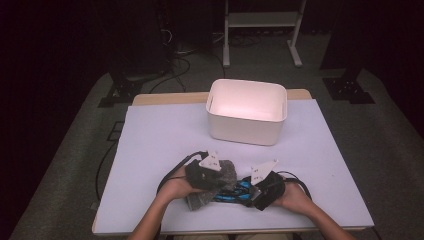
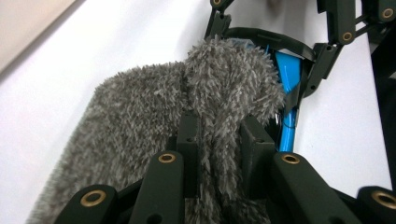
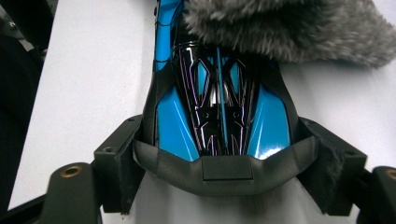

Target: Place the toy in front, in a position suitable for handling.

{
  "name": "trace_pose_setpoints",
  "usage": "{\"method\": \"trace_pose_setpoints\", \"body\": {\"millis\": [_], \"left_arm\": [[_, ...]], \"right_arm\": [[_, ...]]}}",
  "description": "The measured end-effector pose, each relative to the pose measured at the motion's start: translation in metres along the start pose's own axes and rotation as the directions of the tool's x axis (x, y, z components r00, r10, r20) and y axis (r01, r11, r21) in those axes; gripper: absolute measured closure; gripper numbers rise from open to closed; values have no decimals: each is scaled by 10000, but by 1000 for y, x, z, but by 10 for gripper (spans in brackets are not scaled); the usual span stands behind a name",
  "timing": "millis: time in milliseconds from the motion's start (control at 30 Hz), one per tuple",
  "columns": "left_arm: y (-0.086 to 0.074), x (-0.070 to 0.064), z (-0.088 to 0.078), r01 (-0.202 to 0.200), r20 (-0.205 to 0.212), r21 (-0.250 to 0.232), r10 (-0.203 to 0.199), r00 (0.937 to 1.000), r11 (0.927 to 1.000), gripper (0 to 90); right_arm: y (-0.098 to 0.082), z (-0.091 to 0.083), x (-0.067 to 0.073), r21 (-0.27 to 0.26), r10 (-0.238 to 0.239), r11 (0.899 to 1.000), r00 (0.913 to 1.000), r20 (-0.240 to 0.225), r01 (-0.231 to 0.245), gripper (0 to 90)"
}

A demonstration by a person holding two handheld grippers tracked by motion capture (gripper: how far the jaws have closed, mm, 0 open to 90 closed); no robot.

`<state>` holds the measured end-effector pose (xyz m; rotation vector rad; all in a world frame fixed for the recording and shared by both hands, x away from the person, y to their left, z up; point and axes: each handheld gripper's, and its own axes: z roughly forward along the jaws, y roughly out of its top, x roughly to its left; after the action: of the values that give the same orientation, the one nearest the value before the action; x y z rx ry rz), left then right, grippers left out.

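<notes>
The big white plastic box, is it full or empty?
Empty: the white plastic box shows bare inside walls in the high view, with nothing lying in it.

White-topped table [image 1: 165, 140] with a white bin [image 1: 246, 111], grey fuzzy cloth [image 1: 226, 174] and blue-black toy [image 1: 239, 191].

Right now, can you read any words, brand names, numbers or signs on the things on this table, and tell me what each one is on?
No readable text anywhere.
Glossy blue-and-black plastic toy: thin purple line pattern, no letters.
Fluffy grey cloth: no label visible.
White plastic bin: plain.
Grey three-cornered plates on the grippers: small dark marks, too small to read.
</notes>
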<state>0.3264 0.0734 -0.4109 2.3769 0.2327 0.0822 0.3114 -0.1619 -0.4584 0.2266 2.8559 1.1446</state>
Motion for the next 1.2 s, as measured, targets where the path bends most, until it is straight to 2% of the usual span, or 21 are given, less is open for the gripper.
{"method": "trace_pose_setpoints", "body": {"millis": [133,167,300,467,533,633,767,833,933,1100,1200], "left_arm": [[9,-5,9,-156,740,-378,184,9971,9992,735],[11,-7,11,-298,735,-215,313,9968,9993,735],[10,-7,10,-443,366,140,438,9984,9989,736],[3,-1,-1,-2,-151,463,9,9999,9989,730],[3,-1,-2,55,-173,519,-46,9998,9986,731],[8,-5,5,17,364,235,-25,9993,9997,733],[22,-11,19,-408,939,204,387,9948,9990,732],[28,-15,27,-762,876,431,722,9935,9962,732],[31,-14,26,-924,817,718,865,9929,9931,736],[26,-15,16,-1026,495,1189,973,9940,9876,743],[21,-15,9,-963,304,1238,933,9952,9876,743]], "right_arm": [[3,3,1,-34,-4,10000,10000,37,4,229],[4,4,1,-48,21,10000,10000,25,-21,229],[3,4,0,-122,31,9999,10000,29,-30,228],[3,4,0,-114,36,9999,10000,21,-35,228],[3,4,0,-86,24,10000,10000,2,-24,229],[4,4,0,-52,-21,10000,10000,11,21,230],[7,7,-2,-60,1,10000,10000,-10,-1,230],[8,8,-2,-61,19,10000,10000,-37,-19,229],[8,8,-2,-76,-6,10000,10000,-29,6,229],[7,8,-2,-88,13,10000,10000,-27,-13,230],[7,8,-2,-98,-11,10000,10000,-24,10,229]]}}
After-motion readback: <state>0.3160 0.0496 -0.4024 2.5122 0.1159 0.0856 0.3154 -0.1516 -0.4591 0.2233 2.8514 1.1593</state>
